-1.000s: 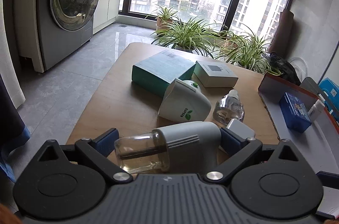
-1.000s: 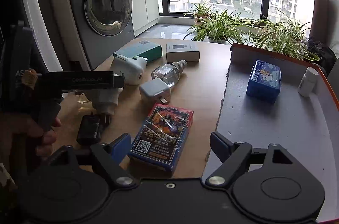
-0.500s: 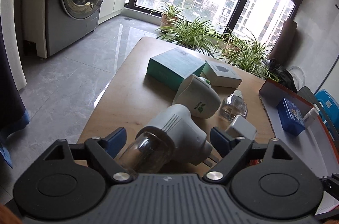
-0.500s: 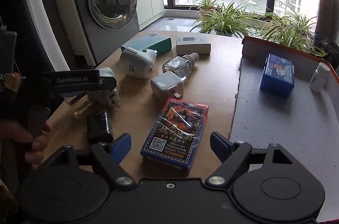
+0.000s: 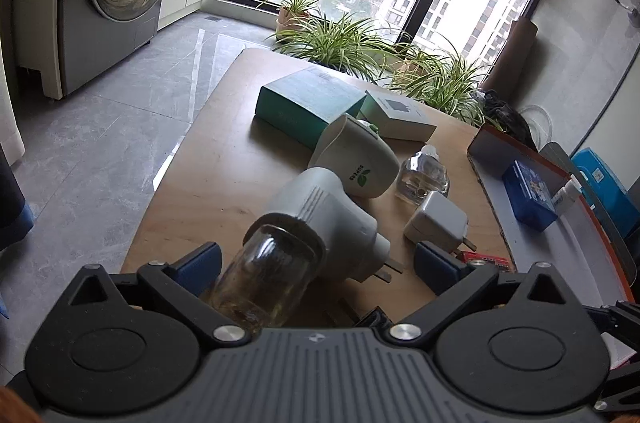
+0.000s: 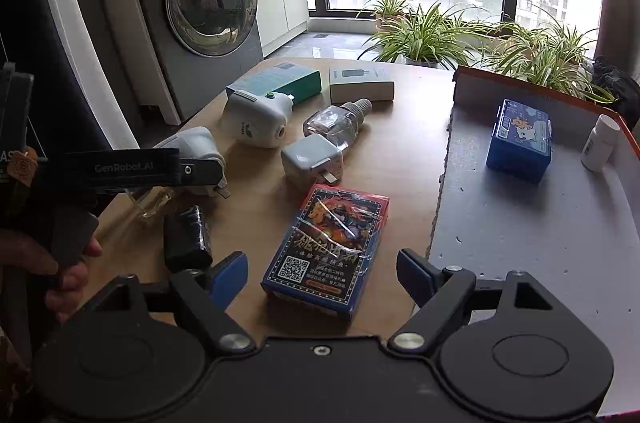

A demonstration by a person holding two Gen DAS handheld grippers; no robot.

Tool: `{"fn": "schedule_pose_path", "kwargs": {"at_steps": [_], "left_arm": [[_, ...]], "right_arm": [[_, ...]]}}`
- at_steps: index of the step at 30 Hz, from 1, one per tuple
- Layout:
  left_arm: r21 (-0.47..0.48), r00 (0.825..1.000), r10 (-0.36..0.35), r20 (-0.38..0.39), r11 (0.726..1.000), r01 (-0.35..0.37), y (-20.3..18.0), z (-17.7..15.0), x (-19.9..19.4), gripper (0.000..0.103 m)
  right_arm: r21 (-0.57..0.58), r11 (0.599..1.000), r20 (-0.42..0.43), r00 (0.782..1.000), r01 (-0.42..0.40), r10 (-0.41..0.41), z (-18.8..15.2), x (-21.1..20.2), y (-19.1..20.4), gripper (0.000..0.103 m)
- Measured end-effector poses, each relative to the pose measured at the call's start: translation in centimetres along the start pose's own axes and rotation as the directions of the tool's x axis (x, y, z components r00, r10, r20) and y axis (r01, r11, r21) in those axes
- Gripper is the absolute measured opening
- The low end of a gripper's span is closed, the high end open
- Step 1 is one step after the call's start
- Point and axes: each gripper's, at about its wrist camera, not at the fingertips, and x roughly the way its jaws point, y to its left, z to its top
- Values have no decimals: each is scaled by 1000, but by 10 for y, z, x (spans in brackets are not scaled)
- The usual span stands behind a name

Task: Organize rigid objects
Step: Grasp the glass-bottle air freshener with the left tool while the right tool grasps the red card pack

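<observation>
A grey plug-in repellent heater with a glass bottle point(image 5: 316, 223) lies on the wooden table point(image 5: 208, 175) between my left gripper's point(image 5: 318, 261) open fingers, untouched; it also shows in the right wrist view point(image 6: 192, 151). Beyond it lie a white heater point(image 5: 356, 163), a clear refill bottle point(image 5: 420, 175) and a white charger point(image 5: 436, 221). My right gripper point(image 6: 322, 273) is open around the near end of a colourful card box point(image 6: 328, 247). A black object point(image 6: 186, 237) lies left of it.
A grey tray with an orange rim point(image 6: 540, 223) at the right holds a blue box point(image 6: 520, 139) and a white bottle point(image 6: 600, 143). A teal box point(image 5: 308, 101) and a white box point(image 5: 398, 111) lie at the table's far end. Plants and a washing machine point(image 6: 200, 11) stand beyond.
My left gripper let go of the bottle heater, which swung from lying crosswise to pointing away, and now rests on the table. The right gripper edged forward over the card box.
</observation>
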Motion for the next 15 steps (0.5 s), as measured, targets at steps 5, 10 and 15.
{"fn": "schedule_pose_path", "kwargs": {"at_steps": [5,10,15], "left_arm": [[-7,1000,-2,-14,1000,2,6,1,-4,103],[85,999,32,-4,996,-31,-3,-1,4,103],[227,998,66,-2,972,-64,-19,-4,16,103]], "right_arm": [[3,1000,8,1000,0,0,1,-3,-2,96],[19,1000,-6,1000,-7,7,1,2,-2,96],[-1,1000,-15,1000,-10,9,-1,3,2,96]]}}
